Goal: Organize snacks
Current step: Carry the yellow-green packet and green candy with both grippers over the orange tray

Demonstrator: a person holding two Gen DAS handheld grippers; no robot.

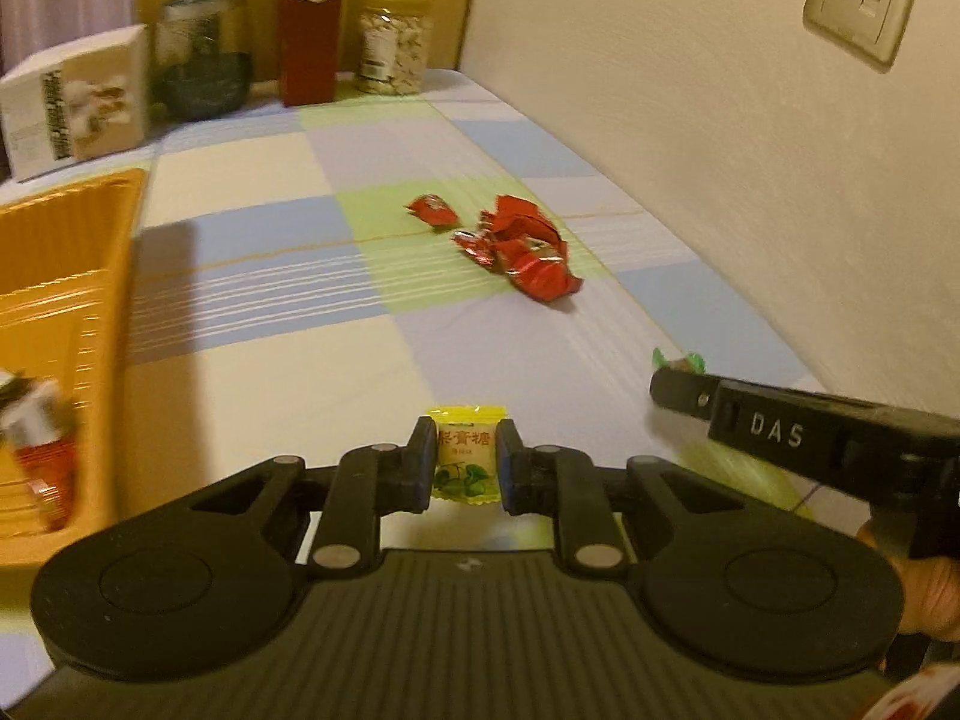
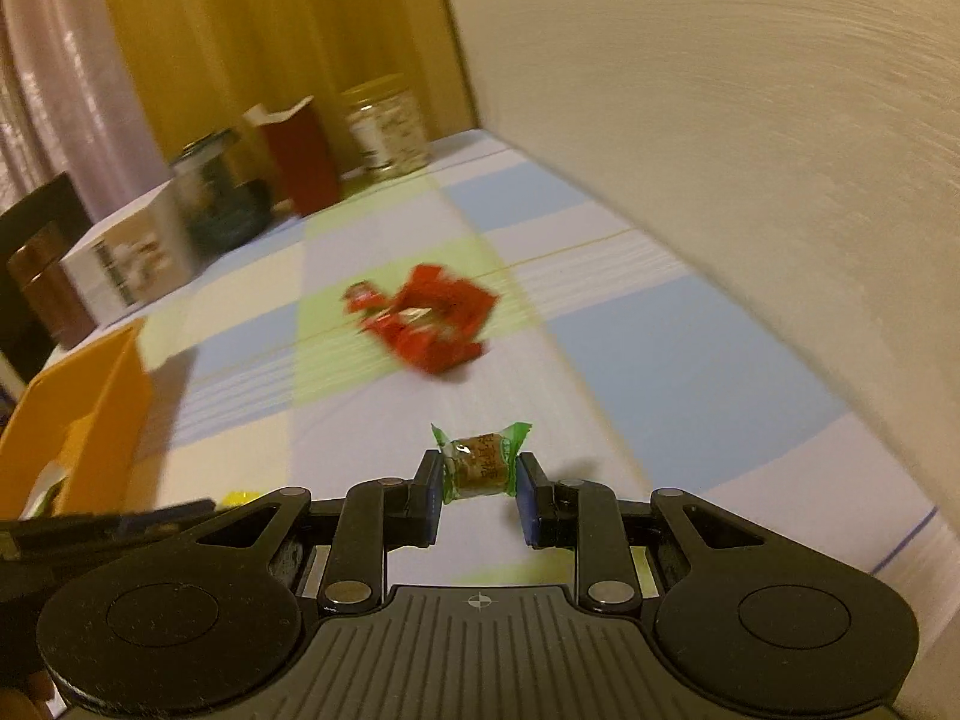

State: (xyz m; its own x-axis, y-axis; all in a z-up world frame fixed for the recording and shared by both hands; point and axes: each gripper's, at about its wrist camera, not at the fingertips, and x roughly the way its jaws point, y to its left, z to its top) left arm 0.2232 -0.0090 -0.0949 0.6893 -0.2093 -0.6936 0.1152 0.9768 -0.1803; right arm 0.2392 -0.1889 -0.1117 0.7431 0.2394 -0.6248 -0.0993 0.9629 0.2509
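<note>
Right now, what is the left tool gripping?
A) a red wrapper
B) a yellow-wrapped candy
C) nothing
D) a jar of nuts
B: the left tool is shut on the yellow-wrapped candy, which sits squeezed between its two fingers, while the red wrappers lie loose on the checked cloth farther off.

You work over a table (image 1: 288,360) covered in a blue, cream and green checked cloth (image 1: 480,324). On it lie red wrappers (image 1: 516,246) mid-table, an orange tray (image 1: 66,300) at your left, and a white box (image 1: 78,102), dark jar (image 1: 204,54), red carton (image 1: 309,45) and nut jar (image 1: 396,45) along the far edge.
</note>
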